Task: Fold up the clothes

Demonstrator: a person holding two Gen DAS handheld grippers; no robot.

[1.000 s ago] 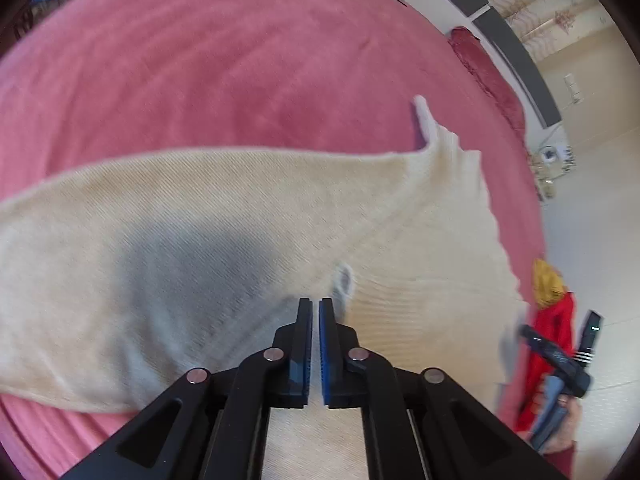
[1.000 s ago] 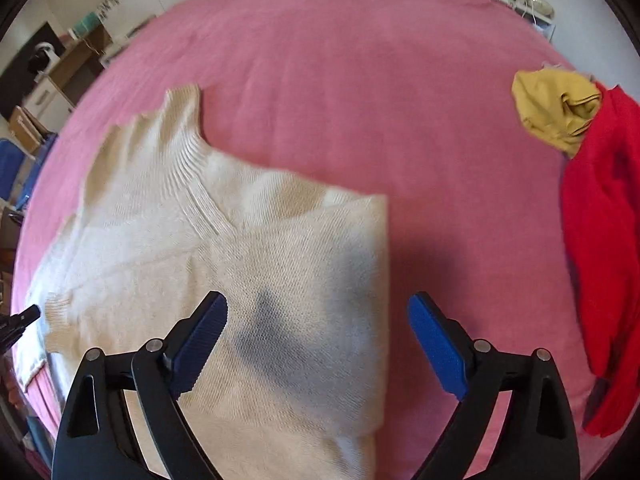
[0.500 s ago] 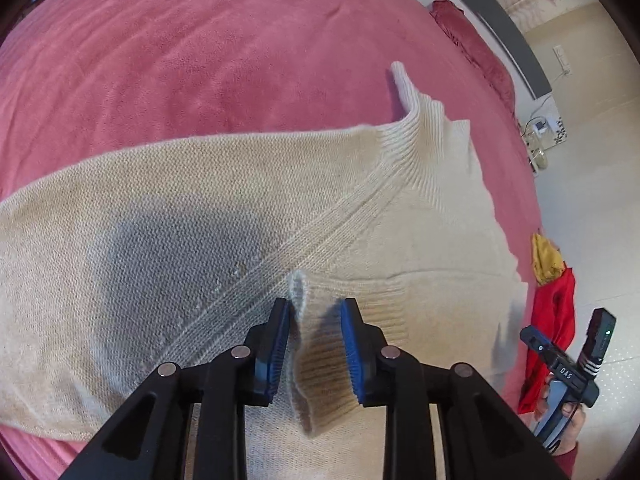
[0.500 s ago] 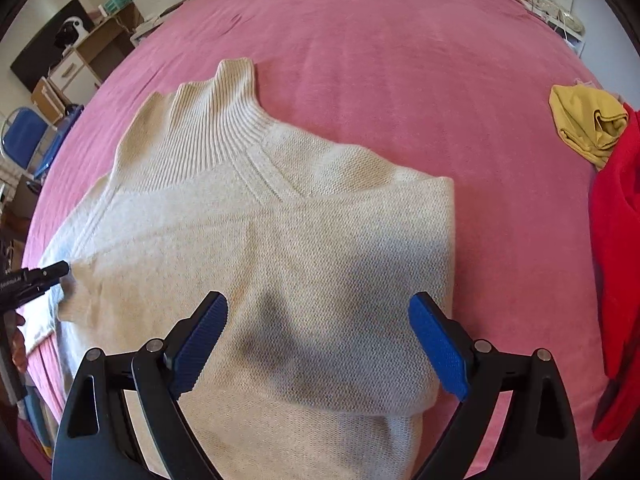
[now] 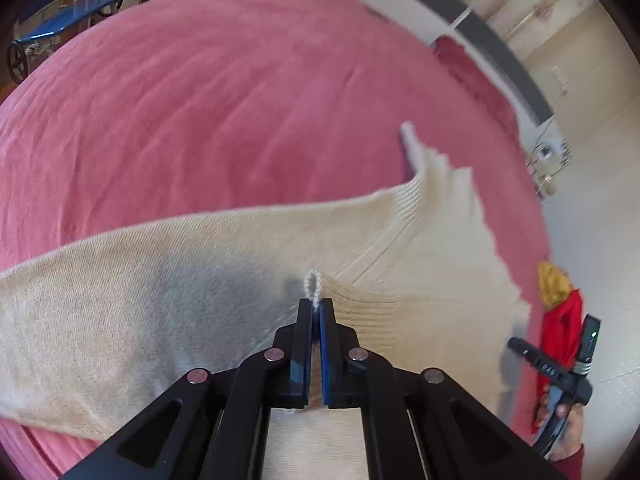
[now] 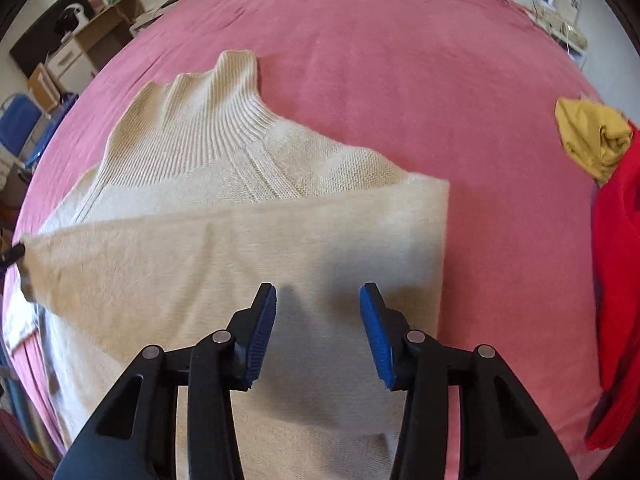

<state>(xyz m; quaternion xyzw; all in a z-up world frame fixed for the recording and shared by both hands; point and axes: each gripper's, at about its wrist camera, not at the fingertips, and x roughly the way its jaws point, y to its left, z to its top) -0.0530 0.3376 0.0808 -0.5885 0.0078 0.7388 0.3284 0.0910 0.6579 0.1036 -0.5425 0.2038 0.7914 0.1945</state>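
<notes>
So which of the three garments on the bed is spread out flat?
The cream sweater, pinched by the left fingers. The yellow garment and red garment lie bunched at the bed's edge.

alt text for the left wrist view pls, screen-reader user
The left gripper, its black and blue fingers shut, pinches a ribbed edge of a cream knitted sweater spread on a pink bedspread. At far right, a hand holds the right gripper near red and mustard garments.
</notes>
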